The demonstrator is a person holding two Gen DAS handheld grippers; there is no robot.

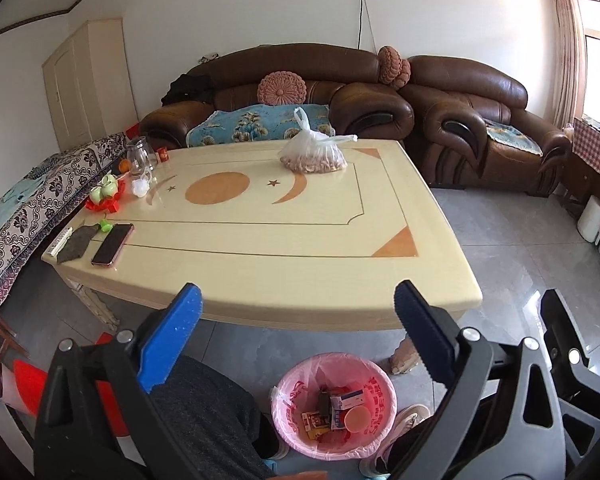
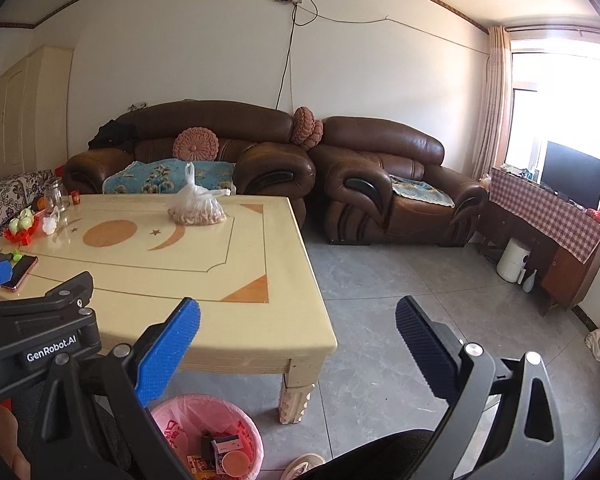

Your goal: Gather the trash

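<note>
Holding assorted trash (image 1: 342, 410): pink-lined bin (image 1: 296, 428).

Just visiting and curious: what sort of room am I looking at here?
Most likely a home living room. A brown leather sofa and a matching armchair stand against the wall behind a low cream table, and a screen sits by the window. A pink-lined bin stands on the tiled floor.

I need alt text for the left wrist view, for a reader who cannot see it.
The left gripper hangs open and empty above a pink-lined round trash bin on the grey floor, already holding small boxes. Behind it stands a cream wooden table with a clear plastic bag of nuts and a dark smartphone.
</note>
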